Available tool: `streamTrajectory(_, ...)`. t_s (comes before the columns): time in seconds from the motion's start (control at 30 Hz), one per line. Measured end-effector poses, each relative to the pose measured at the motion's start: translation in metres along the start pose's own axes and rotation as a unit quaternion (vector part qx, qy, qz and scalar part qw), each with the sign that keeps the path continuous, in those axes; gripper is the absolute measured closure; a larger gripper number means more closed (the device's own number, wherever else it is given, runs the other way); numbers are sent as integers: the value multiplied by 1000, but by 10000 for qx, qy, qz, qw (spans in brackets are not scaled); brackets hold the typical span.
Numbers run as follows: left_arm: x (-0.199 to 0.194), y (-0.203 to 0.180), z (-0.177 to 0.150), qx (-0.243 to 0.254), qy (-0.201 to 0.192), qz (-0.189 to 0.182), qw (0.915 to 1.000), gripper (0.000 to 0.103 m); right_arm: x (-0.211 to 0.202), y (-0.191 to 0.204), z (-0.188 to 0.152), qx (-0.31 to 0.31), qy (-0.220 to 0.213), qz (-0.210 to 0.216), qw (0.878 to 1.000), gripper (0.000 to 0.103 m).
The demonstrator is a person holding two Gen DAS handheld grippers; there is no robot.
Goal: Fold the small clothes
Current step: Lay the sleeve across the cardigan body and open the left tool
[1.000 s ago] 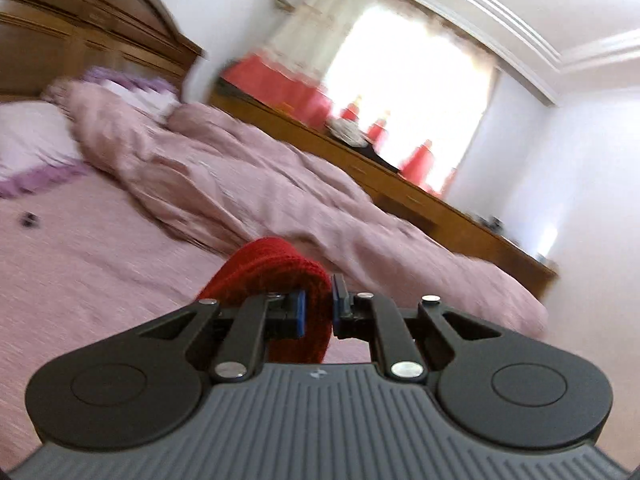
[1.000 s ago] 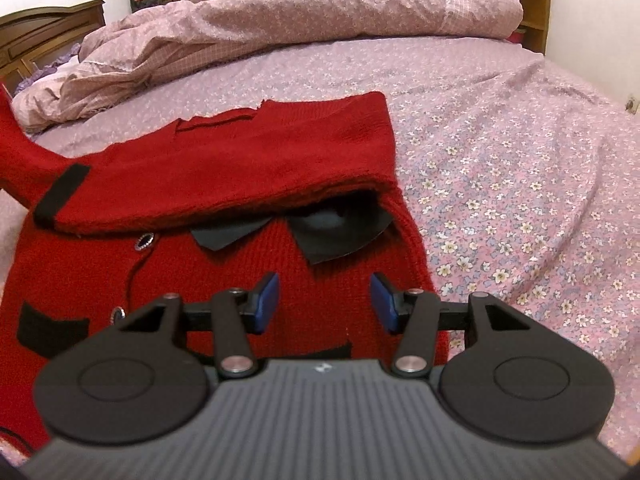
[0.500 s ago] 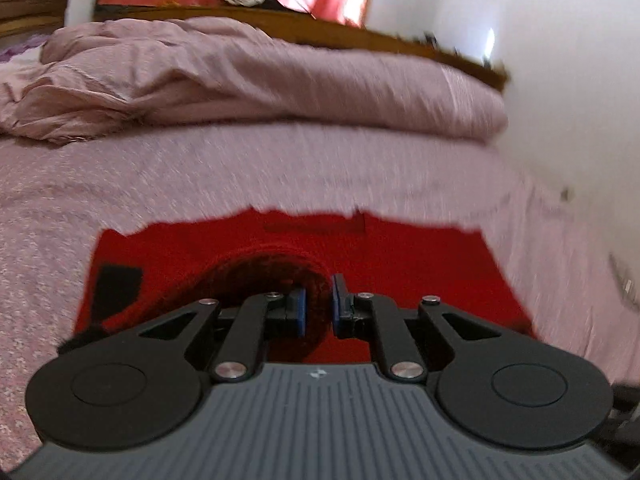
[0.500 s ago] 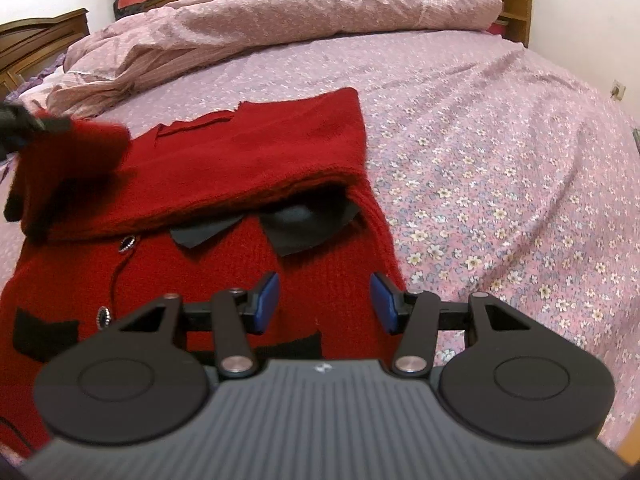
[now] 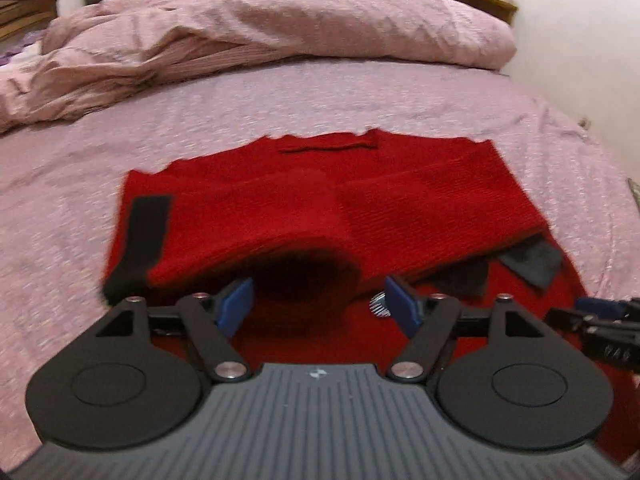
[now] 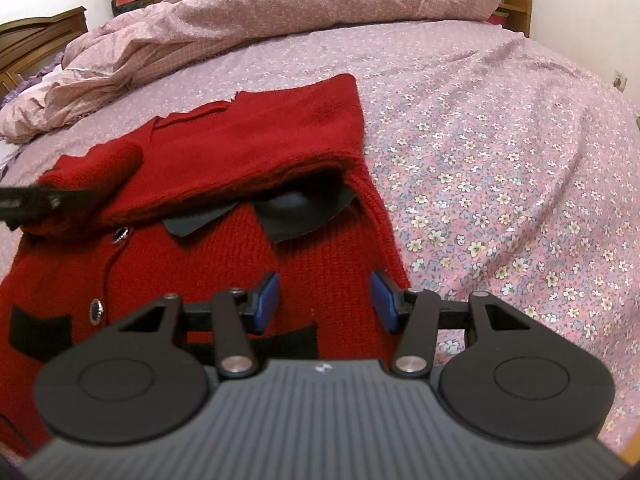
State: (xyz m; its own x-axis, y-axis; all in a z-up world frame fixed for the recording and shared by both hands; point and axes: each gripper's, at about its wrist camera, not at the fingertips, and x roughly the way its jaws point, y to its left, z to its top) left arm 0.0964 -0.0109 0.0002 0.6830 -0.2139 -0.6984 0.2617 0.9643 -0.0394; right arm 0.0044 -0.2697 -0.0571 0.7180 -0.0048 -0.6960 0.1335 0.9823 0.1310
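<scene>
The bed [image 6: 500, 168] is covered by a floral sheet — a red cardigan [image 6: 224, 272] is laid flat on it, and a bunched duvet [image 6: 280, 12] along the far edge.

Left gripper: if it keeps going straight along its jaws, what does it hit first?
Most likely the folded-over red sleeve, whose dark rolled edge lies directly ahead of the left gripper. The jaws have just opened and stand apart with nothing between them. Depth is hard to judge here.
</scene>
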Motion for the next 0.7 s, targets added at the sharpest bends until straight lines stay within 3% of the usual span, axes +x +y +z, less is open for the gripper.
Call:
streamTrajectory(0.2, -21, 31, -15, -358, 98, 699, 9969, 23, -7, 4, 4, -15, -80, 89, 9999, 51)
streamTrajectory(0.4, -30, 63, -28, -574, 177, 1318, 9895, 21, -15, 30, 16, -406, -236, 340, 9983, 51)
streamTrajectory(0.7, -23, 89, -39, -925, 473, 1438, 9841, 21, -19, 97, 41, -1164, -379, 912, 9883, 51)
